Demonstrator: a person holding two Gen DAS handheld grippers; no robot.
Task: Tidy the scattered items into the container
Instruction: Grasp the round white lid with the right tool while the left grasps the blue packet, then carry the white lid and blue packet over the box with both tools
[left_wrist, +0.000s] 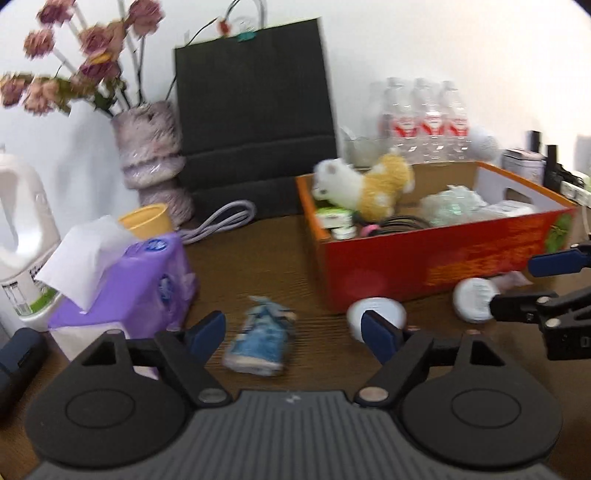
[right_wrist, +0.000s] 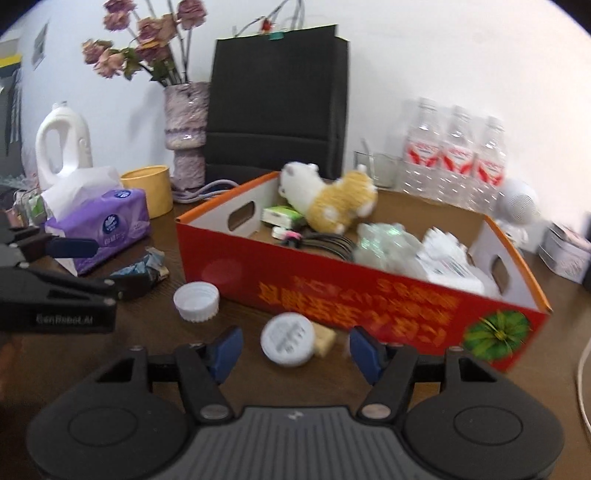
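Note:
A red cardboard box (left_wrist: 443, 258) (right_wrist: 369, 295) stands on the brown table and holds a plush dog (left_wrist: 369, 184) (right_wrist: 332, 201), cables and wrapped packets. My left gripper (left_wrist: 293, 334) is open, its fingers either side of a crumpled blue wrapper (left_wrist: 262, 339) (right_wrist: 142, 264) lying on the table. My right gripper (right_wrist: 295, 349) is open around a white bottle cap (right_wrist: 288, 338) (left_wrist: 474, 299) in front of the box, with a small tan piece (right_wrist: 325, 341) beside it. A second white cap (right_wrist: 195, 301) (left_wrist: 376, 315) lies to the left.
A purple tissue pack (left_wrist: 125, 284) (right_wrist: 107, 225), a yellow cup (right_wrist: 149, 190), a white jug (right_wrist: 62, 144), a vase of dried roses (left_wrist: 151, 162), a black paper bag (left_wrist: 255, 122) and several water bottles (right_wrist: 454, 155) stand around the box. A white round gadget (right_wrist: 519, 206) sits at right.

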